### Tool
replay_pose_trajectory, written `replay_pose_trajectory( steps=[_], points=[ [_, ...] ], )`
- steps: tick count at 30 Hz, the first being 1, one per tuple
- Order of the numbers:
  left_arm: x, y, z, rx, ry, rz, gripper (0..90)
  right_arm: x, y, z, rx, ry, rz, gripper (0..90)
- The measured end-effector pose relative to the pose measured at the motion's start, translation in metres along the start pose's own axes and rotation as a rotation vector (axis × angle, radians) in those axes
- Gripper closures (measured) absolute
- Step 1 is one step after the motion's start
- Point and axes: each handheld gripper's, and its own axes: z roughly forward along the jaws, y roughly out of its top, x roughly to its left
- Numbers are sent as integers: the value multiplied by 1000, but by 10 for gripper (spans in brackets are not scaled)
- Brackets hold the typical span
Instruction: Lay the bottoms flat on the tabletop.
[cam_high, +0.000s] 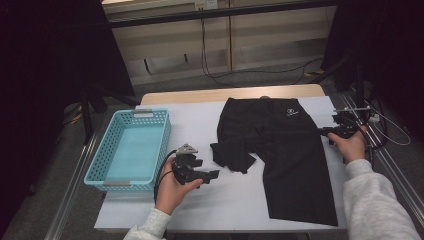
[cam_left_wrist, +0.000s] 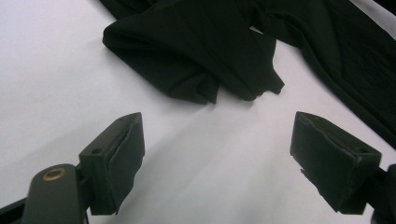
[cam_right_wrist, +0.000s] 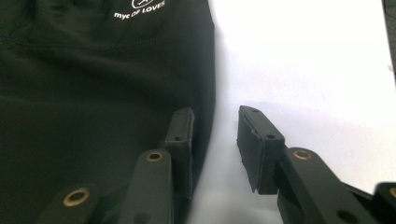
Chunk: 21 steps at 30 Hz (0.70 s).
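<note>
Black shorts (cam_high: 282, 150) flat mid-table, crumpled leg at 9 o'clock, basket (cam_high: 131, 150) beyond. Left gripper (cam_high: 210, 176) released, facing that leg; right gripper (cam_high: 327, 132) released, straddling the 3 o'clock edge. Step judged: pre-grasp for folding; next, clamp both edges.

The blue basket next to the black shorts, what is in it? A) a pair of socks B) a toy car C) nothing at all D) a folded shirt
C: in the high view the blue basket shows just its bare turquoise floor, while the black shorts lie spread on the white table beside it.
</note>
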Motion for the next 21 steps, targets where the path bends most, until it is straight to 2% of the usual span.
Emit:
replay_pose_trajectory(
  steps=[6,10,12,15,16,18,19,21],
  points=[
    [-1,9,4,-4,-19,20,180,8,-23,-22,25,-17,-56,614],
    [-4,12,8,-8,-32,29,181,20,-42,-38,32,-20,-91,605],
    [-6,12,8,-5,-37,34,181,28,-52,-45,40,-28,-129,603],
    [-6,12,8,-6,-37,37,181,39,-67,-58,46,-26,-128,605],
    [-6,12,8,-5,-34,38,181,42,-72,-63,49,-20,-105,609],
    [-6,11,8,1,-38,39,181,46,-84,-72,46,-9,-93,615],
    [-7,10,9,0,-37,40,181,49,-89,-77,51,0,-73,644],
    [-8,10,10,0,-37,45,181,53,-97,-87,79,11,-76,670]
  ],
)
